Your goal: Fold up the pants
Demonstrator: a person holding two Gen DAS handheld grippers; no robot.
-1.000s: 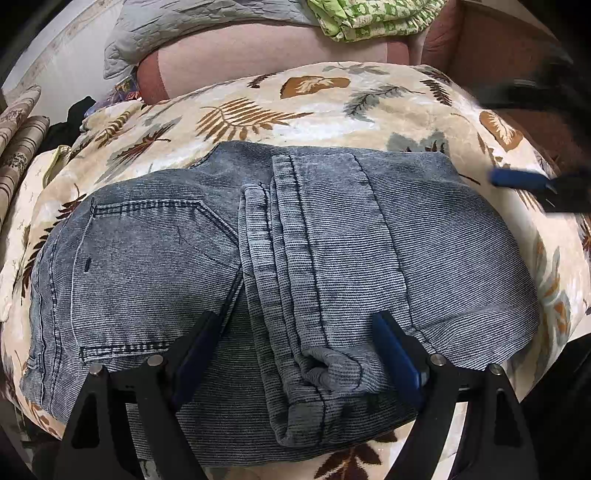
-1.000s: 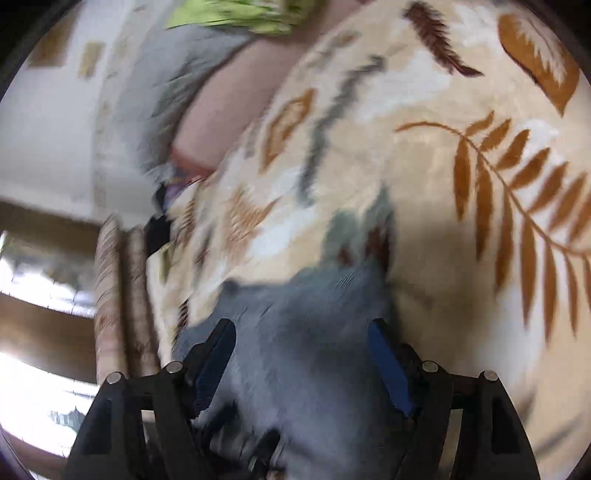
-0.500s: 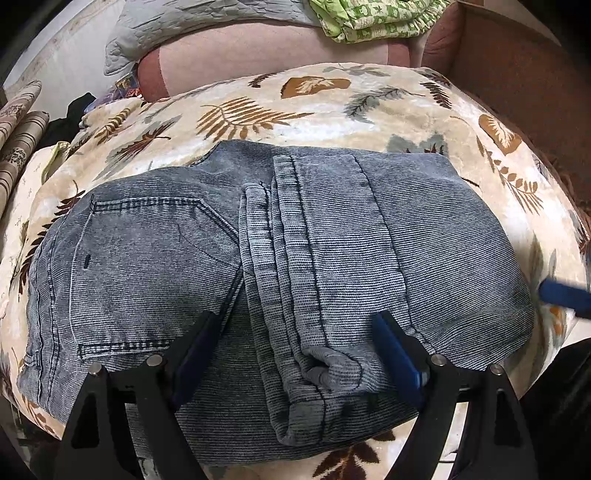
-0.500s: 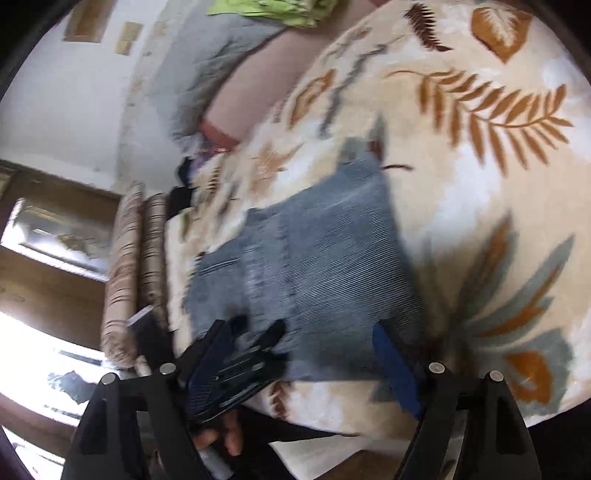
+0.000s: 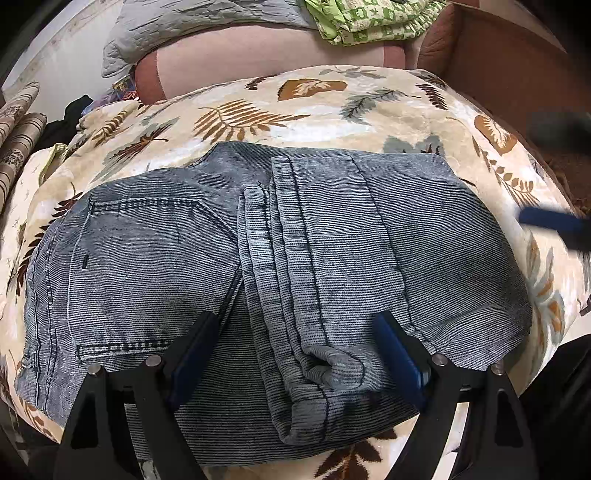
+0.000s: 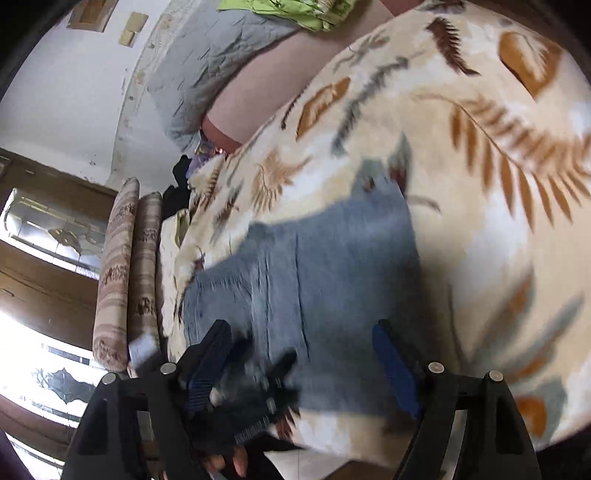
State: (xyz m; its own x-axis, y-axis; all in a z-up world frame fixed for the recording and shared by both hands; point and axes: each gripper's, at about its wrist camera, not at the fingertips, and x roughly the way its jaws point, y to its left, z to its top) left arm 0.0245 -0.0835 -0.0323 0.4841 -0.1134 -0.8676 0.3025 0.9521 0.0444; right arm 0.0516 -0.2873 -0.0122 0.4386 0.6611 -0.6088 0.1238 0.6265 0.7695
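The grey-blue denim pants (image 5: 295, 266) lie folded in a compact stack on the leaf-print blanket (image 5: 258, 110); a back pocket shows at the left and the folded legs lie on top at the middle. My left gripper (image 5: 295, 354) is open and empty, just above the near edge of the stack. My right gripper (image 6: 303, 365) is open and empty, hovering over the pants (image 6: 325, 295) from the right; the view is blurred. One blue finger of the right gripper (image 5: 550, 218) shows at the right edge of the left wrist view.
A pink cushion (image 5: 258, 51) with a grey quilt (image 5: 192, 22) and a green printed cloth (image 5: 369, 18) lies behind the blanket. A brown cardboard box (image 5: 509, 62) stands at the back right. Rolled striped fabric (image 6: 122, 273) lies at the left, by a wooden door.
The pants and my left gripper have stayed still. My right gripper has swung about at the right of the stack and now points over the pants again, still open.
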